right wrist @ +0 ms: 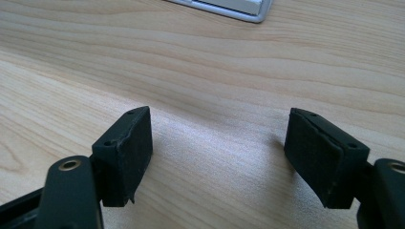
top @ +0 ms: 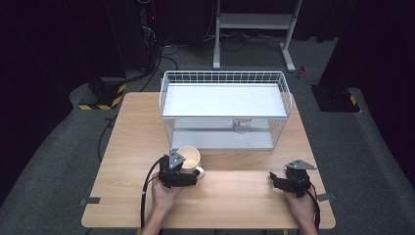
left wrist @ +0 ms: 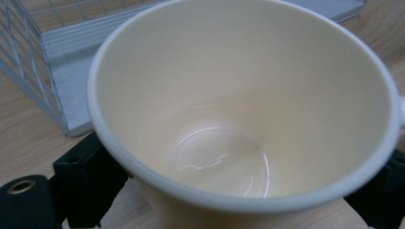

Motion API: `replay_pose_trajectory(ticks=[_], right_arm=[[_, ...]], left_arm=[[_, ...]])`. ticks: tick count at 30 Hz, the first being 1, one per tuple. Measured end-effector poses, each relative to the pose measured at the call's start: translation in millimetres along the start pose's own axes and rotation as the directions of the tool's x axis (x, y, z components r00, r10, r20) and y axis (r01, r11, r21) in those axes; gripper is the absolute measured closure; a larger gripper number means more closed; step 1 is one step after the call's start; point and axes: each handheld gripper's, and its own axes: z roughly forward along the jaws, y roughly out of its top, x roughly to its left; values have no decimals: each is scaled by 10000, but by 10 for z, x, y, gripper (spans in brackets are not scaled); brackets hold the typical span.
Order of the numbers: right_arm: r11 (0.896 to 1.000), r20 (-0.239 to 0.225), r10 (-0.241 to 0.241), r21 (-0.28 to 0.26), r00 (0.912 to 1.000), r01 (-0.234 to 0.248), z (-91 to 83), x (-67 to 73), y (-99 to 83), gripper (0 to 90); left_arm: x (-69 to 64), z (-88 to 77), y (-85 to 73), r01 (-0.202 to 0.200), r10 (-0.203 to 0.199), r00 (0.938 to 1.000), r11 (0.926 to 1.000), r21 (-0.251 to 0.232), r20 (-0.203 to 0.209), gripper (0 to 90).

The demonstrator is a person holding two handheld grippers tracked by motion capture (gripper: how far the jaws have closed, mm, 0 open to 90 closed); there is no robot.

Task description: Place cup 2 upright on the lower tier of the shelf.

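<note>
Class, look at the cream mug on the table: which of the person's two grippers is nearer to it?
The left. The left gripper has its jaws around the cream mug, gripping its body. The right gripper rests well off to the mug's right on the table, jaws open and empty.

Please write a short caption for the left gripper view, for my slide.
Left tongs closed on a cream mug, seen from above its rim, with the white wire rack behind on the wooden table.

You are looking down on a light wooden worktop [top: 132, 132] standing on grey carpet [top: 54, 147]. The room behind is dark, nearly black. At the top centre of the frame stands a white metal frame [top: 254, 22]. Black cables [top: 156, 58] trail over the floor at upper left, near yellow-and-black hazard-striped blocks [top: 100, 95].
</note>
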Motion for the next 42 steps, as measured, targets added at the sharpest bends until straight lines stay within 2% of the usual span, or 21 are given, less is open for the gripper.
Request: replay_pose_trajectory(ticks=[7, 11, 19, 21, 24, 28, 31, 33, 37, 42], right_arm=[[10000, 1, -9, -3, 10000, 9, 0, 0, 0, 249], [10000, -6, 27, 11, 10000, -27, -1, 2, 1, 249], [10000, -12, 19, 13, 10000, -19, -2, 3, 1, 249], [10000, -10, 15, 11, 10000, -15, -1, 3, 1, 249], [10000, -11, 17, 13, 10000, -17, -1, 3, 1, 249], [10000, -7, -18, 0, 10000, 18, 0, 1, 0, 249], [10000, -9, 12, 11, 10000, -12, -1, 2, 1, 248], [10000, -10, 12, 11, 10000, -12, -1, 2, 1, 249], [10000, -12, 11, 12, 10000, -11, -1, 2, 1, 249], [10000, -10, 12, 11, 10000, -12, -1, 3, 1, 249]], left_arm=[[29, 102, 156, -69, 69, 10000, 10000, 68, -61, 84], [44, 142, 221, 90, -90, 10000, 10000, 4, 28, 84], [76, 303, 353, 56, -53, 9996, 9999, 115, -271, 84], [86, 337, 369, 160, -158, 9995, 9998, 96, -266, 84], [96, 413, 400, 38, -32, 9995, 9998, 177, -328, 84], [115, 506, 409, 232, -227, 9992, 9996, 161, -330, 85], [129, 571, 416, 187, -171, 9985, 9993, 320, -514, 85], [134, 604, 426, 309, -292, 9980, 9991, 295, -567, 84], [137, 653, 464, 179, -155, 9976, 9992, 351, -673, 84], [161, 707, 483, 301, -281, 9971, 9992, 269, -701, 84]])
